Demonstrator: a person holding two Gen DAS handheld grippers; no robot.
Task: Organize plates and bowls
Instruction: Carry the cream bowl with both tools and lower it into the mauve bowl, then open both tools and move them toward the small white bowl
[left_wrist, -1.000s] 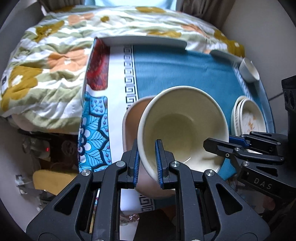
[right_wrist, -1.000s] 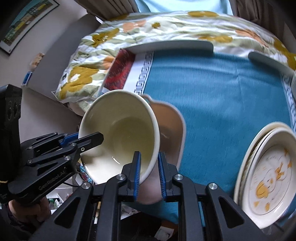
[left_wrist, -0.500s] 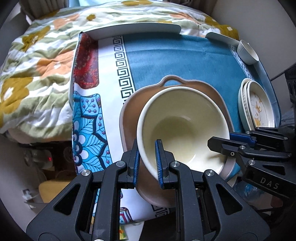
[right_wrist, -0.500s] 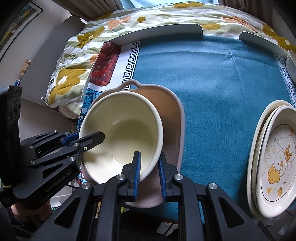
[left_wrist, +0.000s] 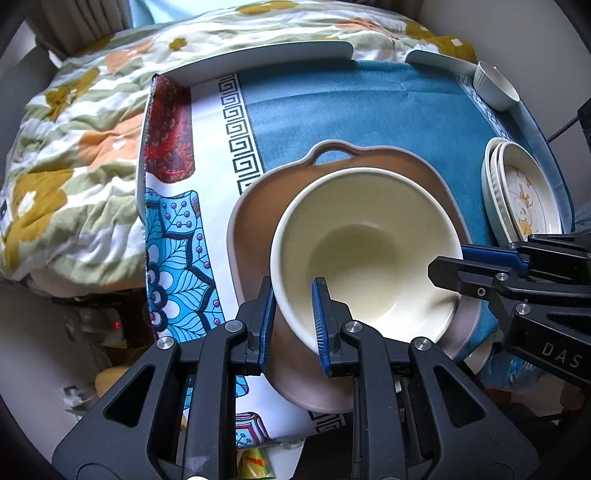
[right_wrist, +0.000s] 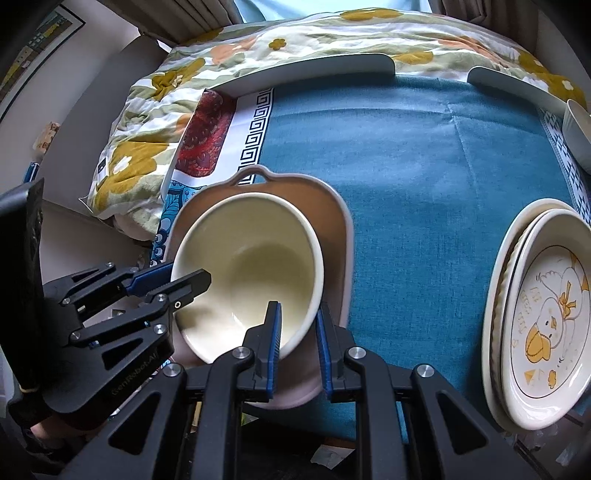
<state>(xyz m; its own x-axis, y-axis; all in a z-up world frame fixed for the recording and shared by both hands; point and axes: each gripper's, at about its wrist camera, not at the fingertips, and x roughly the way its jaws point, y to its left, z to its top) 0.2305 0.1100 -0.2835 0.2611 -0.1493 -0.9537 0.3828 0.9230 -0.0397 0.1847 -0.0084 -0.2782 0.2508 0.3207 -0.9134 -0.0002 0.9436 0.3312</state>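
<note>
At the left, the left gripper (left_wrist: 291, 314) straddles the near-left rim of the cream bowl (left_wrist: 365, 254), 1 finger inside and 1 outside; its jaws have just been opening a little, and a slight gap shows at the inner pad. A second ago the bowl hung tilted above the pink handled dish (left_wrist: 255, 229); now it sits level inside that dish on the blue tablecloth (right_wrist: 424, 177). The right gripper (right_wrist: 298, 328) is clamped narrowly on the bowl's opposite rim. Further right lie 2 stacked plates (right_wrist: 546, 317), the top 1 showing a duck, with a small white bowl (left_wrist: 495, 86) at the far right corner.
</note>
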